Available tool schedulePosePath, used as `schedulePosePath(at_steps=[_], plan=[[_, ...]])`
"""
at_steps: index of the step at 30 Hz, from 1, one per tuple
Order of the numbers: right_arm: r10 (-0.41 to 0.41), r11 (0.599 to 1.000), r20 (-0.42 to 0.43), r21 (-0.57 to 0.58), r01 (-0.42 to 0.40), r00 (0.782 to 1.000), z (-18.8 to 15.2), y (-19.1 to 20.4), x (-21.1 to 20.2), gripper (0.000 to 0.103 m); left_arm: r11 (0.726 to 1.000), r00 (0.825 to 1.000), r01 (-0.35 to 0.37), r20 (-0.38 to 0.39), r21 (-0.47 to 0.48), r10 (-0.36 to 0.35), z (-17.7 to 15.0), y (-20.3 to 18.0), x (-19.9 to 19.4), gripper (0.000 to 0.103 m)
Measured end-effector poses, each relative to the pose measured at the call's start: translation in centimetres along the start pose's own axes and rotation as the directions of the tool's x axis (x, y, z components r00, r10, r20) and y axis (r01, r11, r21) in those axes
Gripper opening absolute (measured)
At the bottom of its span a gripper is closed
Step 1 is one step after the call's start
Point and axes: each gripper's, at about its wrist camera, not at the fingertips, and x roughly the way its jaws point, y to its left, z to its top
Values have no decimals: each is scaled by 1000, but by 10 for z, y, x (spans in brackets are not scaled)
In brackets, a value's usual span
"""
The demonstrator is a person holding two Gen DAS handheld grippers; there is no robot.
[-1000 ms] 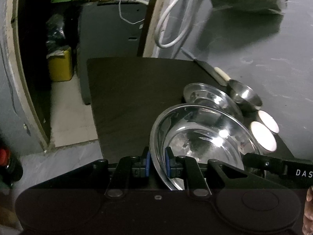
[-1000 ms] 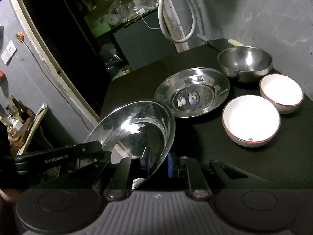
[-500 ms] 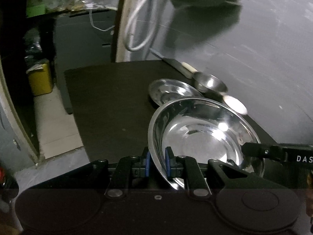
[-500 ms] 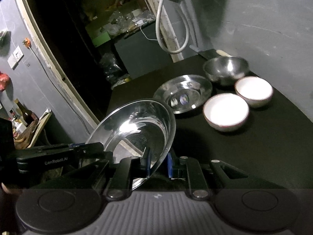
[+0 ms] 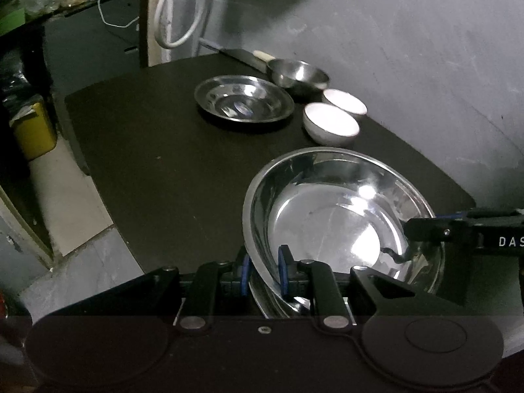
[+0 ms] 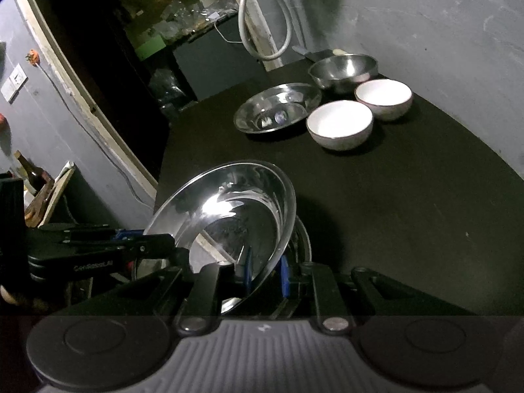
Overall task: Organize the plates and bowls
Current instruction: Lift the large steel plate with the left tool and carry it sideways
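Both grippers hold one wide shiny steel plate (image 5: 340, 209) by opposite rims.

Left gripper (image 5: 264, 270) and right gripper (image 6: 266, 271) fingers clamp it, well apart from the smaller steel plate (image 5: 244, 103) farther along the black surface (image 5: 170, 170).

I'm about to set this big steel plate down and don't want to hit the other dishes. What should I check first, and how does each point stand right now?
1. Left gripper clamped on the large steel plate's rim: ok.
2. Right gripper clamped on the opposite rim: ok.
3. Plate level: not ok, it tilts in the right wrist view.
4. Bare black table near the plate for landing: ok.
5. Small steel plate, two white bowls and steel bowl apart from the held plate: ok, they sit at the far end.
6. Whether the plate already touches the table: cannot tell.
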Motion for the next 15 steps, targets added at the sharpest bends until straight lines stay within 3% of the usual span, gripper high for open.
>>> schedulePosePath(at_steps=[15], plan=[[-17, 997, 3, 79, 16, 1000, -21, -10, 4, 20, 981, 996, -54, -64, 188, 67, 10, -22, 12, 22]])
